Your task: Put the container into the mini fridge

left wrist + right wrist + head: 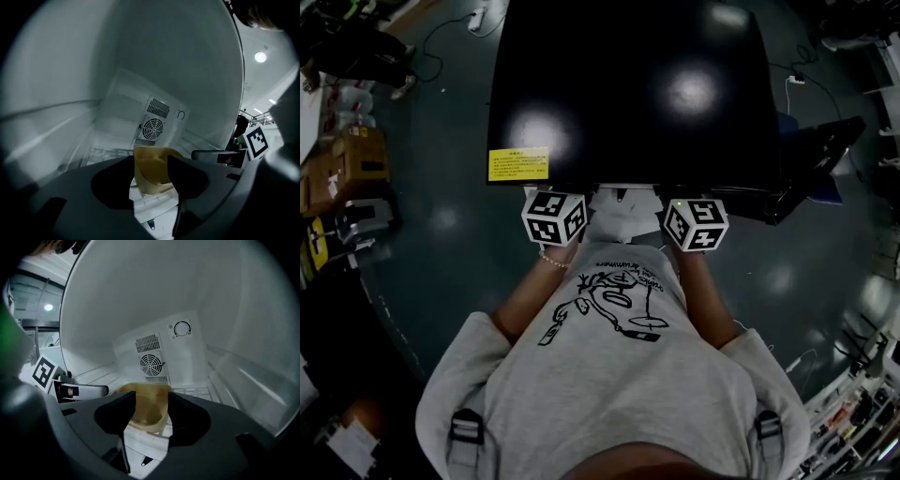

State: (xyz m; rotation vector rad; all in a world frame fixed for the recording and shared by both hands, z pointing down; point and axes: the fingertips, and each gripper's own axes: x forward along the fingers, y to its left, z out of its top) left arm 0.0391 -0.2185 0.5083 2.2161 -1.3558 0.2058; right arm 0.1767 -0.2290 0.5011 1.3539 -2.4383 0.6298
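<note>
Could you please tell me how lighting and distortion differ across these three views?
Head view: dim, two glare spots on the fridge top, curved edges. Left gripper view: round dark vignette, bright lamp at right. Right gripper view: pale fridge interior softly lit, fingers dark silhouettes.

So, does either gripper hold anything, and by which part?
Nothing: left gripper and right gripper are open; the tan plastic container stands free in the white mini fridge.
</note>
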